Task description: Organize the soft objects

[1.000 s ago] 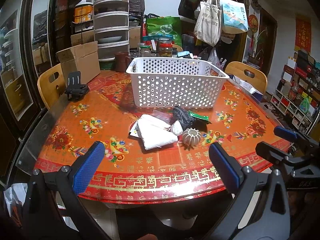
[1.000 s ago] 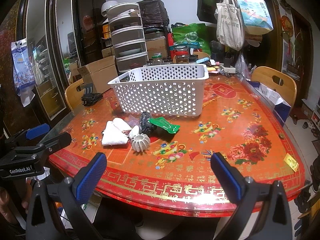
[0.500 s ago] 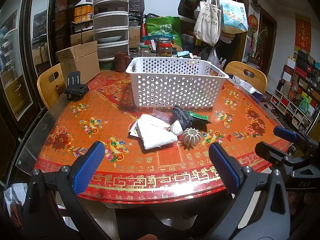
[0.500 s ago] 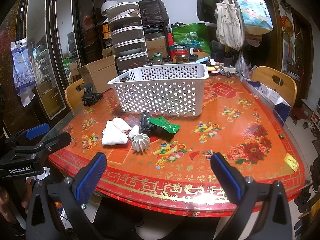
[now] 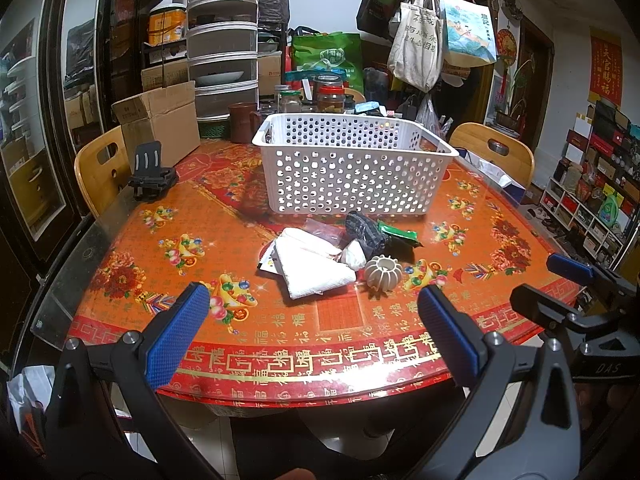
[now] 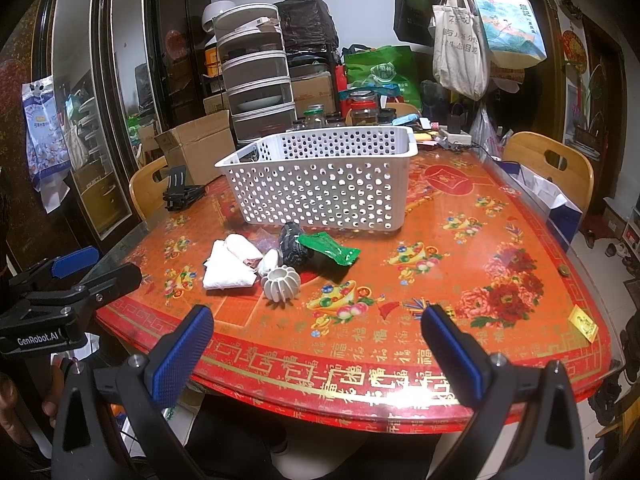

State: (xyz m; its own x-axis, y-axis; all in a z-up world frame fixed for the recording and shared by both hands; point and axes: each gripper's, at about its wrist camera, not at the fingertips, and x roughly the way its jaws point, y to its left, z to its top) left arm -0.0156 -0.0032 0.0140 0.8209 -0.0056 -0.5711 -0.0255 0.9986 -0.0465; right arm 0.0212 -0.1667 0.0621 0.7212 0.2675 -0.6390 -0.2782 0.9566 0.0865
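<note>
A white perforated basket (image 5: pixel 352 172) (image 6: pixel 320 184) stands on the red patterned table. In front of it lies a small pile: a folded white cloth (image 5: pixel 312 264) (image 6: pixel 228 268), a dark knitted item (image 5: pixel 366 230) (image 6: pixel 292 246), a green packet (image 5: pixel 398 234) (image 6: pixel 330 250) and a ribbed grey round thing (image 5: pixel 383 273) (image 6: pixel 281 282). My left gripper (image 5: pixel 312 328) hangs open over the table's near edge, short of the pile. My right gripper (image 6: pixel 316 346) is open too, at the near edge, right of the pile. Neither holds anything.
A black clip-like holder (image 5: pixel 150 178) sits at the table's left. A cardboard box (image 5: pixel 160 124), stacked drawers (image 5: pixel 222 52), jars (image 5: pixel 330 98) and hanging bags (image 5: pixel 416 52) crowd the far side. Wooden chairs (image 5: pixel 100 172) (image 6: pixel 552 168) flank the table.
</note>
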